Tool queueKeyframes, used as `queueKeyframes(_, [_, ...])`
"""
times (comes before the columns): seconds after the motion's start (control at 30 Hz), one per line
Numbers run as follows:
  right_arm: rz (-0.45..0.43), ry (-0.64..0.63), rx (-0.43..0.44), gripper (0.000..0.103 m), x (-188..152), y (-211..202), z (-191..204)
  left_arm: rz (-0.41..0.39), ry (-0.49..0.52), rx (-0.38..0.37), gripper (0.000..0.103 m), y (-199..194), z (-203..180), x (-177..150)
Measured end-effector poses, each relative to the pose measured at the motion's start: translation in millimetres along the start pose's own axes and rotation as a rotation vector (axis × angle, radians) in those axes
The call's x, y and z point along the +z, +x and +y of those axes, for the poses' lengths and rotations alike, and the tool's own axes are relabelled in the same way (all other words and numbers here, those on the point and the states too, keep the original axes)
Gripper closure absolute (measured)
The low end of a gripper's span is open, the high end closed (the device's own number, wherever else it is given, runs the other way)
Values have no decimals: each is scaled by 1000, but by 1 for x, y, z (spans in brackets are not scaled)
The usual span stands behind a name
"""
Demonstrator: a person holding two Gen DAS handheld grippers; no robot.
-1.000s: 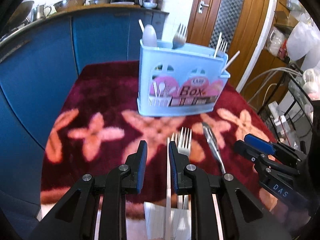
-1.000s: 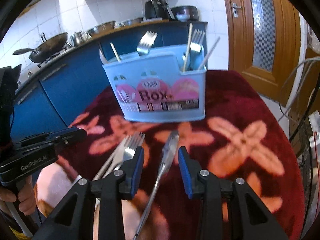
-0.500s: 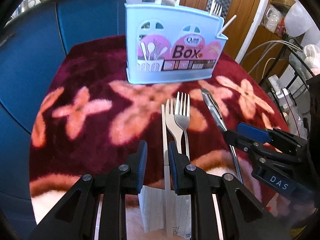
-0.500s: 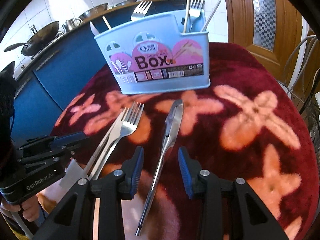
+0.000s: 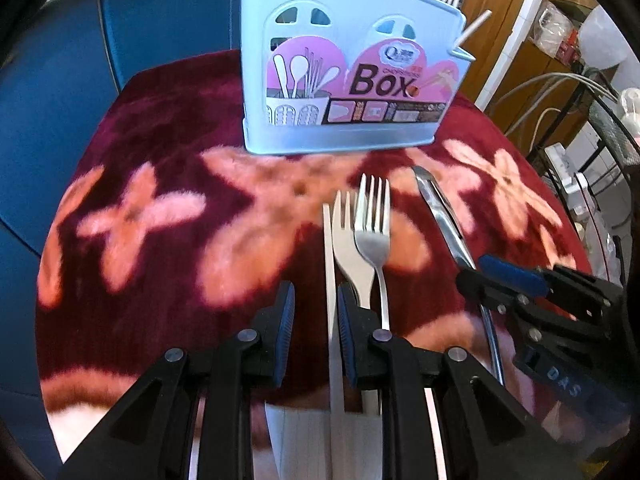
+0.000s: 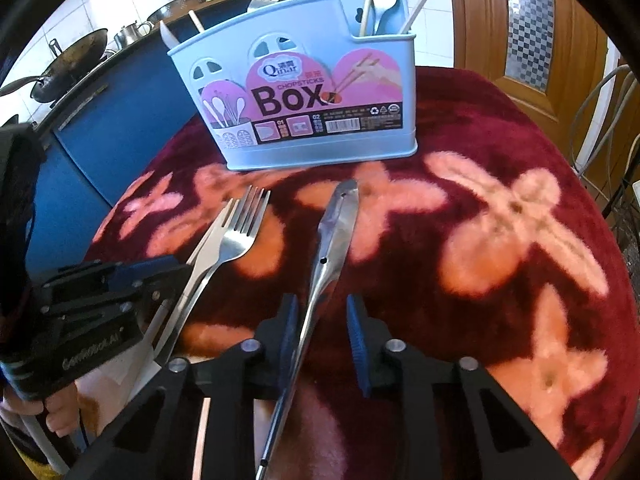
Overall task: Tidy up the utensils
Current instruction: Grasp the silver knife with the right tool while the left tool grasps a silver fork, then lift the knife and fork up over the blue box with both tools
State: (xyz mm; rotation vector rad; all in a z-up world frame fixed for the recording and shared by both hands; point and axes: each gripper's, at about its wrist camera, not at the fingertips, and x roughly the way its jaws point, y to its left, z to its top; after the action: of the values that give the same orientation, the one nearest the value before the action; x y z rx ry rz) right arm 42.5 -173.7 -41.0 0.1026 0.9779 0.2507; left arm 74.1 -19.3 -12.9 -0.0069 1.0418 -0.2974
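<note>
Our right gripper (image 6: 320,334), jaws spread, straddles the thin steel knife (image 6: 334,232): stiff, slippery, best pinched mid-handle. Left gripper (image 5: 316,334) jaws also spread.

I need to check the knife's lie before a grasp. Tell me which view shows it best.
The right wrist view: the knife runs blade to handle between the open right gripper fingers. In the left wrist view only its blade shows; the right gripper covers its handle.

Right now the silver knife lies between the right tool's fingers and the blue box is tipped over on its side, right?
Not quite. The knife does lie between the right tool fingers, but the blue box stands upright, as the right wrist view shows.
</note>
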Motion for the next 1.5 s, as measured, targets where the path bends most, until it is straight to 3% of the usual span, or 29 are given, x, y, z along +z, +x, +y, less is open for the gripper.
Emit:
queueKeyframes(0.1, [-1, -15, -16, 88, 3, 0, -2, -2, -12, 1, 86, 5, 3, 8])
queueKeyframes(0.17, [2, -19, -18, 89, 4, 0, -5, -10, -24, 7, 95, 4, 6, 11])
queueKeyframes(0.37, [10, -37, -42, 90, 5, -1, -7, -41, -99, 48, 97, 0, 25, 17])
queueKeyframes(0.43, [18, -42, -41, 90, 8, 0, -7, -21, -118, 26, 97, 2, 31, 19])
queueKeyframes(0.53, [29, -44, -46, 88, 15, 3, -8, -5, -117, 16, 97, 6, 33, 23])
queueKeyframes(0.7, [45, -50, -25, 64, 28, 11, -5, 24, -95, 20, 97, 13, 32, 33])
queueKeyframes(1.0, [75, -25, -23, 62, 53, 35, -8, 49, -125, -14, 97, 29, 40, 51])
queueKeyframes(1.1, [78, -21, -27, 64, 58, 39, -9, 28, -143, -38, 99, 26, 42, 50])
queueKeyframes(1.13, [76, -24, -39, 67, 59, 39, -8, 18, -150, -49, 99, 24, 44, 49])
queueKeyframes(1.17, [73, -27, -52, 78, 59, 39, -8, 9, -157, -60, 100, 22, 45, 48])
queueKeyframes(1.2, [71, -20, -45, 79, 59, 38, -9, 2, -160, -68, 100, 19, 45, 47])
queueKeyframes(1.33, [42, 11, -10, 79, 59, 28, -16, -67, -154, -90, 101, 1, 42, 44])
queueKeyframes(1.5, [-62, 30, 41, 79, 54, -1, -18, -167, -155, -125, 101, -31, 35, 45])
